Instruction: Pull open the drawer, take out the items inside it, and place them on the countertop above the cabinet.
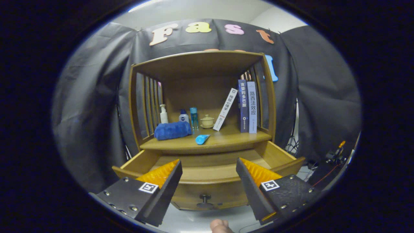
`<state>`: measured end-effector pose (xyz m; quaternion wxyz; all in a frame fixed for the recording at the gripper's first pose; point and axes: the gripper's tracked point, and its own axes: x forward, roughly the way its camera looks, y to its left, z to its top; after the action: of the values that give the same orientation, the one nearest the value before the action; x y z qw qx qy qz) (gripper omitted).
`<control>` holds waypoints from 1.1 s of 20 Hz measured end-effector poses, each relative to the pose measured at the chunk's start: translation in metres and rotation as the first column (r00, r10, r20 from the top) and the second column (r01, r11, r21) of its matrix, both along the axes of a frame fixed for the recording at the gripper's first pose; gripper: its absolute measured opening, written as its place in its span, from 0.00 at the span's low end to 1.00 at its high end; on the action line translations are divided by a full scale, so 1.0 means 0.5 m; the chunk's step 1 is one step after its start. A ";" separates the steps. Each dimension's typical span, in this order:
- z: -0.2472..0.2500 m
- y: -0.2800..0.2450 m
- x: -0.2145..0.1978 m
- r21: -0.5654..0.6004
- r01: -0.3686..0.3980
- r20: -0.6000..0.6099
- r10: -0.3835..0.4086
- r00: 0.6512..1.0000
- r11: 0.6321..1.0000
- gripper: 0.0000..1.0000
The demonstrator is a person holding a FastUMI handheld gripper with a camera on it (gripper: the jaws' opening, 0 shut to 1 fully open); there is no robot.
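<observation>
Nearest of all, a fingertip of the person [221,225] shows just below the gripper [208,166]. The gripper's 2 fingers [168,176] stand wide apart and hold nothing; between them lies the front of the drawer [207,176].

The drawer is pulled out of the wooden cabinet [202,97], its front panel facing the gripper with a small dark knob [205,198] at the middle, low between the fingers. The drawer's left and right walls run back toward the cabinet, and what can be seen of its floor is bare wood; the near part of the inside is hidden behind the front panel.

Just beyond the drawer is the countertop [226,139], a curved wooden shelf under a wooden roof with slatted sides. A light blue tube [202,139] lies near its front edge, about the middle. To the left of it rests a folded blue towel [172,130]. Behind the towel stand a white pump bottle [163,114], a small bottle with a blue cap [183,116] and a slim clear blue bottle [193,117]. To the right of these sits a small pale lidded cup [207,121]. Farther right, 1 white book [225,109] leans against 2 upright books [247,106] by the right slats.
</observation>
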<state>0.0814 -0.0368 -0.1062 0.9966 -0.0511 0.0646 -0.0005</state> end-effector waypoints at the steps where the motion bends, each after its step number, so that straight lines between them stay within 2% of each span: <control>1: -0.014 -0.008 -0.012 -0.016 0.002 0.016 -0.002 1.000 1.000 1.00; 8: -0.131 -0.051 -0.041 0.001 0.025 0.009 -0.025 1.000 1.000 1.00; 11: -0.170 -0.082 -0.046 -0.042 0.045 0.030 -0.044 0.999 0.998 0.99; 13: -0.198 -0.089 -0.029 -0.014 0.059 0.009 -0.059 0.998 0.998 1.00; 22: -0.237 -0.064 0.049 0.083 0.003 0.012 -0.004 1.000 0.997 1.00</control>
<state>0.1062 -0.0687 -0.2246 0.9982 -0.0097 0.0588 -0.0001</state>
